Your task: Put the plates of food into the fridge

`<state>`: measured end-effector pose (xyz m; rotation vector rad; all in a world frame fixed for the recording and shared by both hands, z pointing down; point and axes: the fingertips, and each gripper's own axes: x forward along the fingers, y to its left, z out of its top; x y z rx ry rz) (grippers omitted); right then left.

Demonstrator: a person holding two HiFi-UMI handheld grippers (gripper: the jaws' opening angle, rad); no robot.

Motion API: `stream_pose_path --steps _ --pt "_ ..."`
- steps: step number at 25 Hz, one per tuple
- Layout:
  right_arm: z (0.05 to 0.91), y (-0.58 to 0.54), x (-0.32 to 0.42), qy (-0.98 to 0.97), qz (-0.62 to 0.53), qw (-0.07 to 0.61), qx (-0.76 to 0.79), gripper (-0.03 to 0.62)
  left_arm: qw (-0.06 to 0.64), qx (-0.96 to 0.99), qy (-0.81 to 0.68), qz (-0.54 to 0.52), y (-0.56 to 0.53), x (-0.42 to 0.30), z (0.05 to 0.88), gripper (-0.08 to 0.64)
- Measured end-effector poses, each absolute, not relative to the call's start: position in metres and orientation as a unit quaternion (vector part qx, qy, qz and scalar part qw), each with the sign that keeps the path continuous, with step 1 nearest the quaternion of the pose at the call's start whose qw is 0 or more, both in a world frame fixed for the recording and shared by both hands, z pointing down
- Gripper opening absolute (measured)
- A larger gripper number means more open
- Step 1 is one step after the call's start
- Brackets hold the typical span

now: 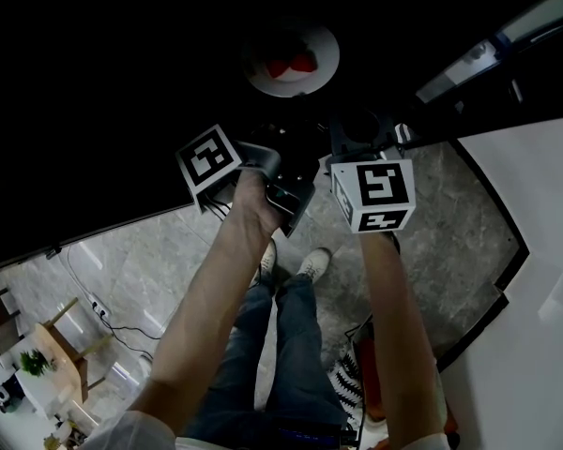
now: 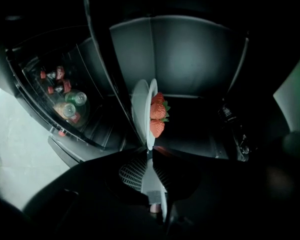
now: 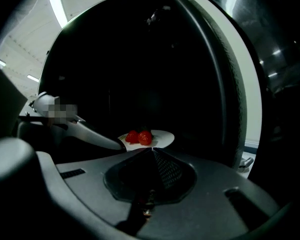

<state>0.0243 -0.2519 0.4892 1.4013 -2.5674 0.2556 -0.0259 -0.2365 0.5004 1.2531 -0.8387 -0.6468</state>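
While the left claw (image 2: pixel 149 153) clamps the rim of a white plate (image 2: pixel 140 109) of strawberries (image 2: pixel 157 115) inside the dark fridge (image 2: pixel 190 59), the right claw (image 3: pixel 151 151) sits pressed together, empty, near the plate.

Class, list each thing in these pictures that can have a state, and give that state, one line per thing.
left gripper: shut on the plate's rim.
right gripper: shut, holding nothing.
plate: gripped at its rim, carrying the strawberries.
strawberries: whole, lying on the plate.
fridge door: open.
bottles: stowed in the fridge door.
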Motion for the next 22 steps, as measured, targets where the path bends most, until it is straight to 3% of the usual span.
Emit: stream_pose_path --steps 4,12,22 --pt "0.485 -0.244 0.028 -0.864 0.084 0.085 0.488 0.009 0.684 0.557 -0.371 -0.291 -0.236 -0.025 0.500 0.006" --pt "0.503 -0.228 0.031 -0.845 0.088 0.131 0.510 0.009 0.663 0.592 -0.377 -0.260 -0.237 -0.024 0.503 0.006" --pt "0.490 -0.195 0.065 -0.816 0.071 0.145 0.555 0.009 0.520 0.737 -0.404 -0.155 -0.217 -0.010 0.461 0.006"
